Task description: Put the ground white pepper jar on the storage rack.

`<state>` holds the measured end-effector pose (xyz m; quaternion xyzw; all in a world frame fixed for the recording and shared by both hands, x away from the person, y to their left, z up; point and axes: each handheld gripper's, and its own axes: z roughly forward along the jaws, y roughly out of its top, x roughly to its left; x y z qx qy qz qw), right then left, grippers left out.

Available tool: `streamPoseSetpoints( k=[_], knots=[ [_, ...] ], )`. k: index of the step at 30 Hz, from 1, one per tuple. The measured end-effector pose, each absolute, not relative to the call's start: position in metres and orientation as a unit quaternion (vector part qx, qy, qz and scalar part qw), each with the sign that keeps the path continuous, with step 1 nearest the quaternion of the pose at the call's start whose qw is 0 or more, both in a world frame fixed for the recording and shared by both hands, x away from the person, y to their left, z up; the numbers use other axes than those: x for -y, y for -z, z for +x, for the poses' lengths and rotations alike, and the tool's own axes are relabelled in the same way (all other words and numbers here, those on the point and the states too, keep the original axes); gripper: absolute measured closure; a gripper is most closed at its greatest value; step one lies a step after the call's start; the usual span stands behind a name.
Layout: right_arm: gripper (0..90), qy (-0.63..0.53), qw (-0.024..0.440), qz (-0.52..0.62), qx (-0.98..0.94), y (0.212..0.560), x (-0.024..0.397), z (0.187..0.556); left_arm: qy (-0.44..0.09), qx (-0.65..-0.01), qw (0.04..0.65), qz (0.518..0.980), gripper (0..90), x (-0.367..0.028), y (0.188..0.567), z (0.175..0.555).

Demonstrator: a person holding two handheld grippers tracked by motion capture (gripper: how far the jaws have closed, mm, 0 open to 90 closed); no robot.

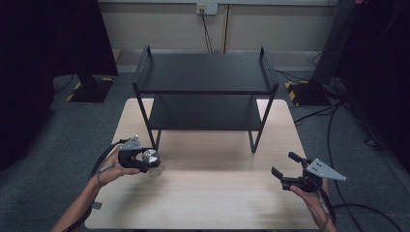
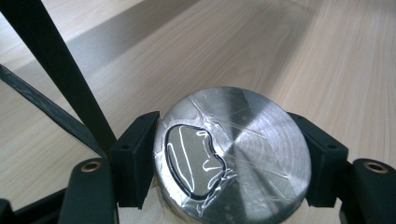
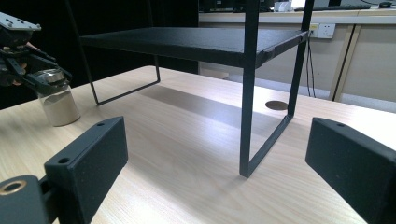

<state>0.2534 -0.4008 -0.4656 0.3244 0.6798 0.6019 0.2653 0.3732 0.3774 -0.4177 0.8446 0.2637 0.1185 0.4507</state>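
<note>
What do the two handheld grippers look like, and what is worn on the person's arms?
Both the left gripper and the right gripper are black, each topped by a grey three-cornered plate dotted with small holes. Their jaws end in blocky black pads with brass-coloured bushings at the pivots. A black cable trails back from each along the forearm. The forearms are bare, with no sleeves in sight.

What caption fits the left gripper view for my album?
Left tongs squeezing a shaker's shiny lid above the table.
</note>
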Motion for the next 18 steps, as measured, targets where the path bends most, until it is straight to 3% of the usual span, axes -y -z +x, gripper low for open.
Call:
streamPoseSetpoints(
  k=[10, 18],
  knots=[
    [5.4, -0.601, 0.268, 0.322, -0.681, 0.465, 0.4, 0.253, -0.12, -0.261, 0.44, 0.851, 32.5, -0.371, 0.404, 0.37],
    [5.4, -0.604, 0.268, 0.321, -0.679, 0.465, 0.4, 0.253, -0.115, -0.261, 0.45, 0.846, 32.8, -0.366, 0.354, 0.361]
  ],
)
